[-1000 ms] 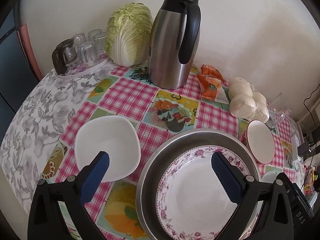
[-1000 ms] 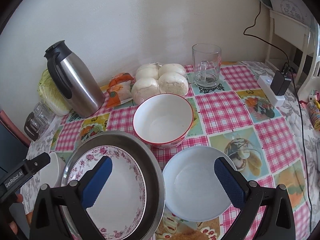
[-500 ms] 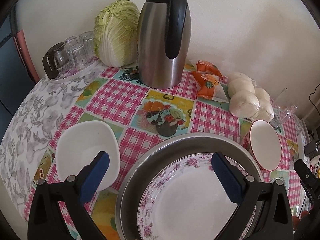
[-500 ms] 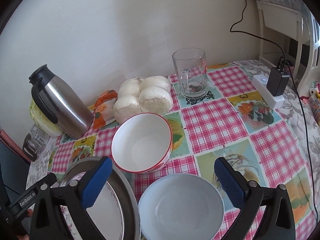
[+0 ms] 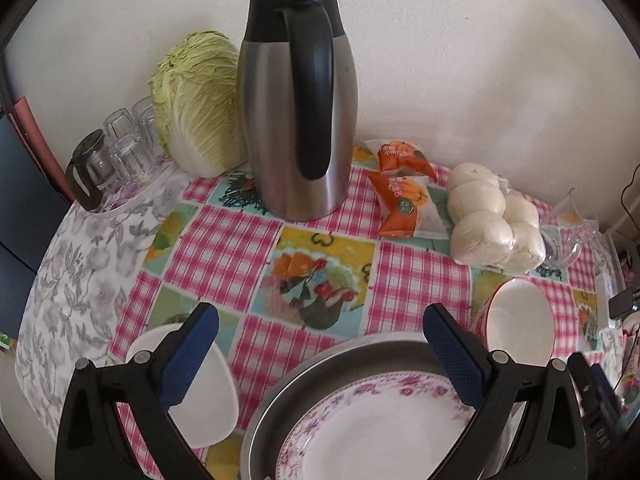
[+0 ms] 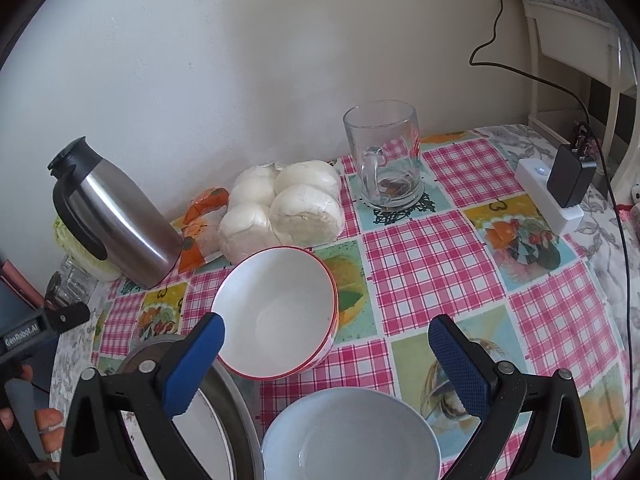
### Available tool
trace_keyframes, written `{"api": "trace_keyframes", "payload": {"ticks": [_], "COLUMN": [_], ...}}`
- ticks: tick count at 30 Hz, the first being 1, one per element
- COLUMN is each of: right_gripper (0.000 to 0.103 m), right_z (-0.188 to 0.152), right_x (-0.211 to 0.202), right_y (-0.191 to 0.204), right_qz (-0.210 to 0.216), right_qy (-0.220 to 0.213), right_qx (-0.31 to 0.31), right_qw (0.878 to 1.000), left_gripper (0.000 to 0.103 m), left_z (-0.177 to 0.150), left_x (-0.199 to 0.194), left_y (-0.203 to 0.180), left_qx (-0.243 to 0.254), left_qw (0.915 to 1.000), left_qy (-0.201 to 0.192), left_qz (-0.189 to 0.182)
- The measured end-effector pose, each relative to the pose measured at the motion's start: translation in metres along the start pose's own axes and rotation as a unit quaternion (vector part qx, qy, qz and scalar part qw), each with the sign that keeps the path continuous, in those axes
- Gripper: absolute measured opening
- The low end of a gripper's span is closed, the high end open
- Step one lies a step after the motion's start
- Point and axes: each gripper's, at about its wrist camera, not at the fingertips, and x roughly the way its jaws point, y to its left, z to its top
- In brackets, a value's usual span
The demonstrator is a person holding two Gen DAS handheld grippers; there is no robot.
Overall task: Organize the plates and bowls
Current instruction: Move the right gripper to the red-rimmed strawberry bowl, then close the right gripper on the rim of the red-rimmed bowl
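Two grippers: left gripper (image 5: 320,356) and right gripper (image 6: 326,364), jaws spread wide, nothing between them.
Floral plate (image 5: 384,428): flat, face up, inside steel basin (image 5: 320,380), near centre.
Red-rimmed bowl (image 6: 276,312): tilted, mouth facing near-left, leaning on basin's right rim.
Pale bowl (image 6: 348,436): upright, near right.
Square white dish (image 5: 208,396): upright, left of basin.

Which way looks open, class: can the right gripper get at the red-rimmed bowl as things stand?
Probably yes. The right gripper is open and empty, and the red-rimmed bowl sits just ahead, between its jaws in the right wrist view. Nothing lies between them, though the metal basin crowds the bowl's near-left side.
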Motion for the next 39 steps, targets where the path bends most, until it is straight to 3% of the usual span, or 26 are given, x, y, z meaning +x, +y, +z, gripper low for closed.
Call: {"api": "trace_keyframes", "payload": {"ticks": [9,13,20,24,31,33,37,39], "right_gripper": [0.103,0.103,0.103,0.103,0.102,0.090,0.077,0.056], "right_z": [0.002,0.000,-0.002,-0.004,-0.003,-0.005,-0.008,-0.009], "right_x": [0.018,0.028,0.042,0.050,0.049,0.051,0.056,0.061], "right_y": [-0.001,-0.005,-0.018,-0.024,-0.018,-0.016,-0.008,-0.005], "right_qz": [0.007,0.014,-0.011,-0.012,-0.002,0.005,0.020,0.021], "right_qy": [0.019,0.036,0.051,0.060,0.036,0.036,0.039,0.043], "right_qx": [0.005,0.012,0.026,0.038,0.026,0.025,0.015,0.015], "right_qw": [1.000,0.999,0.998,0.997,0.999,0.999,0.999,0.999], "left_gripper": [0.102,0.102,0.102,0.102,0.102,0.102,0.099,0.089], "left_z": [0.021,0.014,-0.004,-0.010,-0.012,-0.012,-0.012,-0.012], "left_x": [0.005,0.018,0.038,0.051,0.072,0.076,0.080,0.081], "left_y": [-0.032,-0.055,-0.094,-0.107,-0.107,-0.107,-0.110,-0.112], "left_qx": [0.011,0.015,0.040,0.063,0.052,0.053,0.065,0.069], "left_qw": [0.9994,0.9976,0.9938,0.9923,0.9918,0.9918,0.9916,0.9914], "left_qy": [0.025,0.052,0.081,0.091,0.109,0.110,0.108,0.107], "left_qz": [-0.020,-0.043,-0.065,-0.056,-0.041,-0.036,-0.029,-0.031]}}
